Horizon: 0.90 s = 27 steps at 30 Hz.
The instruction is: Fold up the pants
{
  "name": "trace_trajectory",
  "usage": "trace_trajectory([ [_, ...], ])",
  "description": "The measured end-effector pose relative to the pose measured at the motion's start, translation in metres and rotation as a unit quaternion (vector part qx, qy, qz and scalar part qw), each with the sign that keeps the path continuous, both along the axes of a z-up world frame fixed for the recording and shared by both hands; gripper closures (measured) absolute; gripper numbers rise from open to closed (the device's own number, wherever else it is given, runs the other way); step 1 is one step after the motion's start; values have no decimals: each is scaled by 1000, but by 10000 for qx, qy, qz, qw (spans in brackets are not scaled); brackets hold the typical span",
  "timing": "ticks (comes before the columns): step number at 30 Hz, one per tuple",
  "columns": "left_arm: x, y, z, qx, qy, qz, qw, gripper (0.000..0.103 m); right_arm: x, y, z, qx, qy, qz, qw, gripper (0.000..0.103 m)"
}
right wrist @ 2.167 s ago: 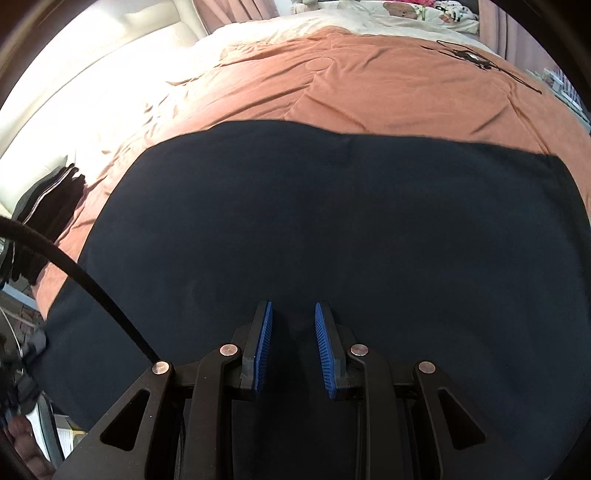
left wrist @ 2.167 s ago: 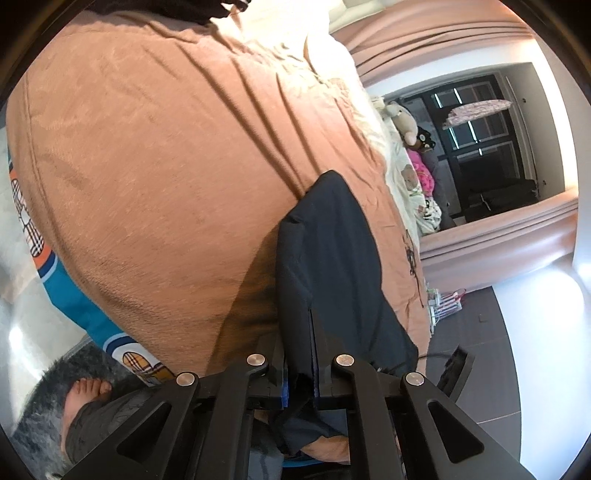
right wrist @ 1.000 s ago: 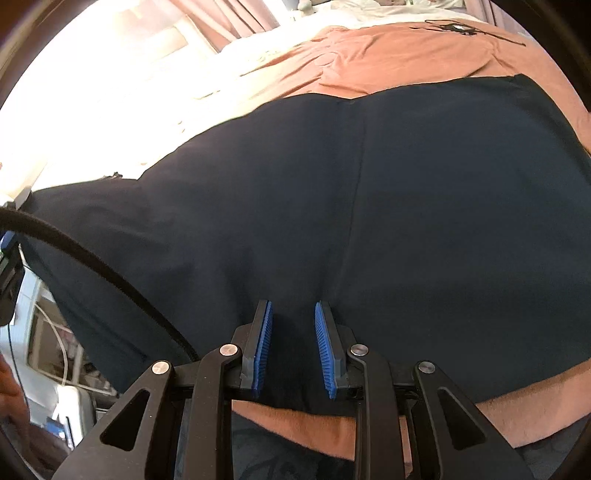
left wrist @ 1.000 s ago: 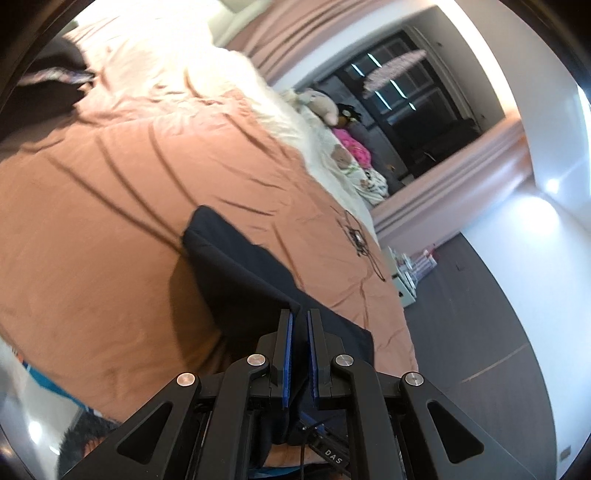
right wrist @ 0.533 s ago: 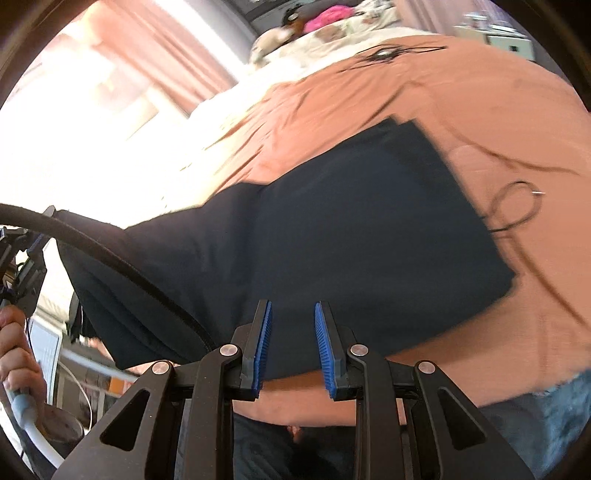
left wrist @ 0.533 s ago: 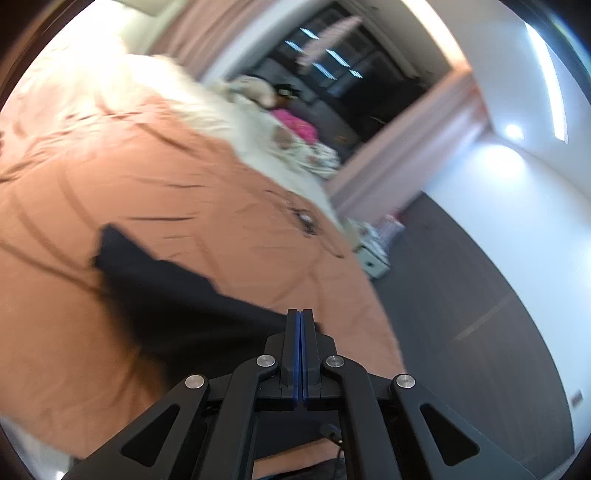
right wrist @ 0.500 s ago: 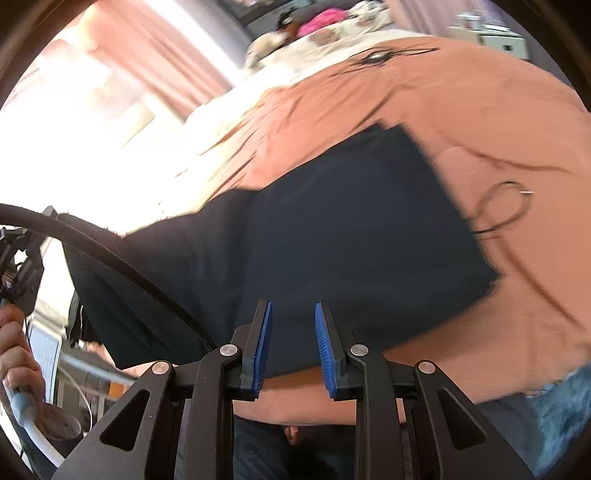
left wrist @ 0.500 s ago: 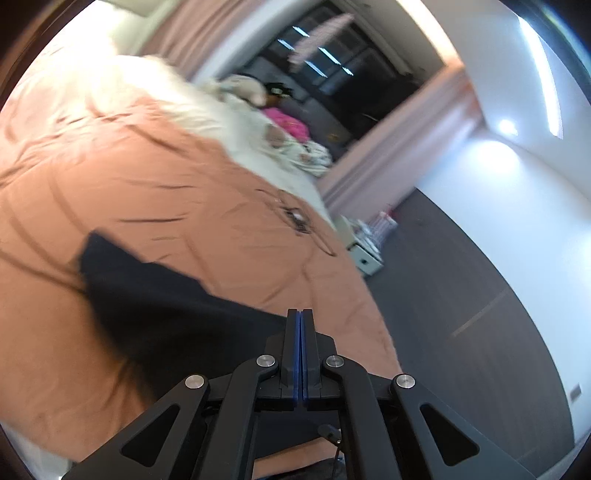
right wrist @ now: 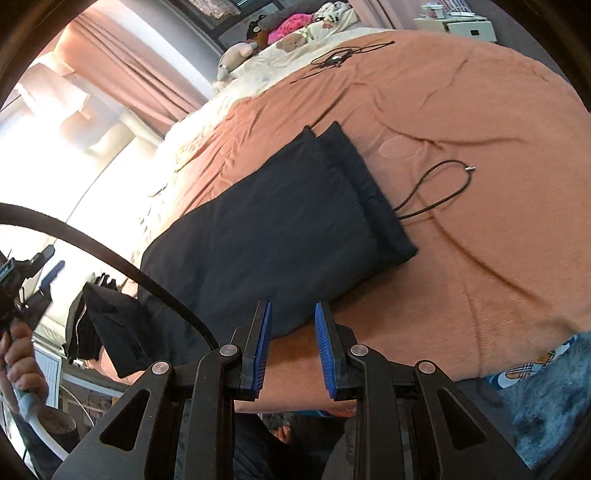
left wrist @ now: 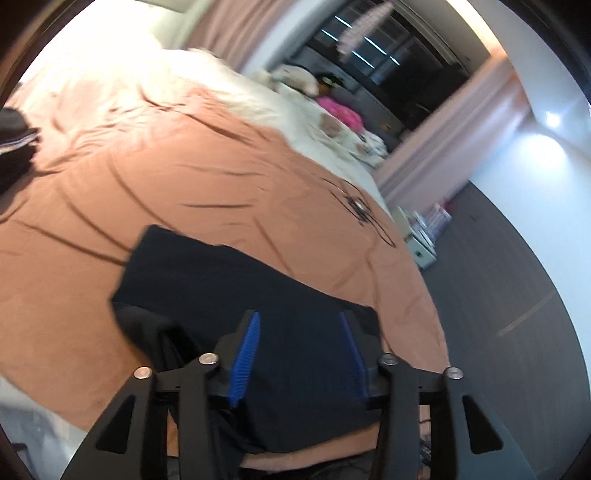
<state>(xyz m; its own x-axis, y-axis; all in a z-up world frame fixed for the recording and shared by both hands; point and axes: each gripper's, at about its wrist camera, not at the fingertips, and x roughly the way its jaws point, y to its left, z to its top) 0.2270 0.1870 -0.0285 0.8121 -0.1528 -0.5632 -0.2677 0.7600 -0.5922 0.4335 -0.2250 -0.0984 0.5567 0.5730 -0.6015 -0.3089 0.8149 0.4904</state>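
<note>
The dark navy pants (right wrist: pixel 273 225) lie folded on the orange bedspread (right wrist: pixel 480 147), waistband end at the right with a black drawstring (right wrist: pixel 439 188) trailing out. A loose part of them hangs off the bed edge at lower left (right wrist: pixel 118 325). My right gripper (right wrist: pixel 291 343) is open and empty, held above the near edge of the pants. In the left wrist view the pants (left wrist: pixel 236 288) lie flat below my left gripper (left wrist: pixel 299 350), which is open wide and empty just above the cloth.
A black cable tangle (right wrist: pixel 336 57) lies on the far bedspread. Stuffed toys and a pink item (right wrist: pixel 291 24) sit at the far end of the bed. A dark pile of clothes (left wrist: pixel 14 144) lies at the left. A white bedside unit (left wrist: pixel 421 240) stands on the dark floor.
My left gripper has opened from shut and let go of the pants. My right gripper has pulled back, so the whole folded pants show lying on the bed.
</note>
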Motion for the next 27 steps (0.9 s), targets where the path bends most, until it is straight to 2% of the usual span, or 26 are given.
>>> trace_trajectory([
  [2, -7, 10, -5, -69, 70, 112, 9999, 53, 0, 7, 0, -27, -4, 67, 10000, 81],
  [7, -28, 34, -22, -65, 235, 441, 9987, 33, 16, 42, -11, -121, 56, 202, 9997, 81],
  [12, -49, 62, -55, -346, 523, 717, 9955, 33, 22, 61, -14, -217, 95, 330, 9992, 81],
  [21, -62, 92, -102, -796, 801, 817, 9902, 33, 26, 80, -16, -397, 135, 441, 9981, 81],
  [27, -57, 103, -135, -1029, 989, 718, 9872, 34, 26, 86, -16, -482, 172, 509, 9974, 81],
])
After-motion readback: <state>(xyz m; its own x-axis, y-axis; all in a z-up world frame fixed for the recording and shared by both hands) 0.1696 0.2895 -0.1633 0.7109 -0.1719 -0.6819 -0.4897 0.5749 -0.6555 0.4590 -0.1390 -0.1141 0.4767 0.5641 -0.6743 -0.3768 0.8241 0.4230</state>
